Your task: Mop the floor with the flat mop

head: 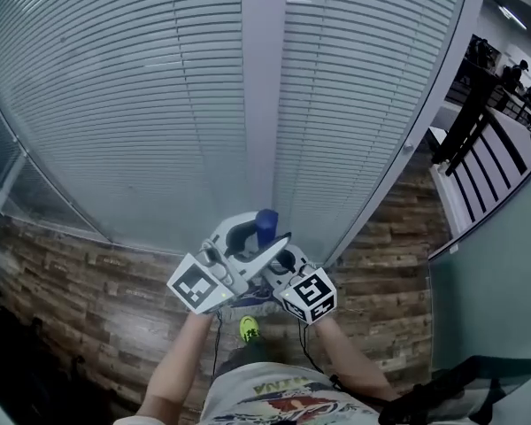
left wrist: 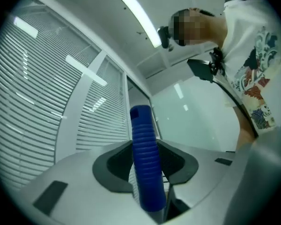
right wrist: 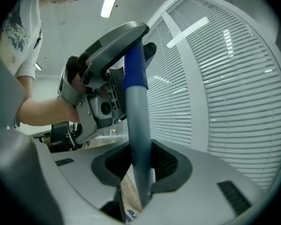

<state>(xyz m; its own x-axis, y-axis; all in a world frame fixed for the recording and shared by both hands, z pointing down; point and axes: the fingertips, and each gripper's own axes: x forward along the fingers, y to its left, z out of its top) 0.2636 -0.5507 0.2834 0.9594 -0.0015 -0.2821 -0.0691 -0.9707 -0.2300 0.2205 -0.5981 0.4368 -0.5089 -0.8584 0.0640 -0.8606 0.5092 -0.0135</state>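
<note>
The left forearm (head: 173,370) and right forearm (head: 352,366) reach forward side by side toward the mop handle (head: 266,225). The left gripper (left wrist: 147,150) is clamped on its blue ribbed top; the right gripper (right wrist: 141,156) grips the grey shaft just below (marker cubes close together, either side of the handle)

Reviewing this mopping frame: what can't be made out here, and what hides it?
Mop head: in no view. The pole leaves the right gripper view's lower edge past the right tool; the left gripper view shows only the blue grip in the left tool; in the head view the tools and the person's torso cover it.
Floor wetness: wood floor too dim in the head view.
</note>
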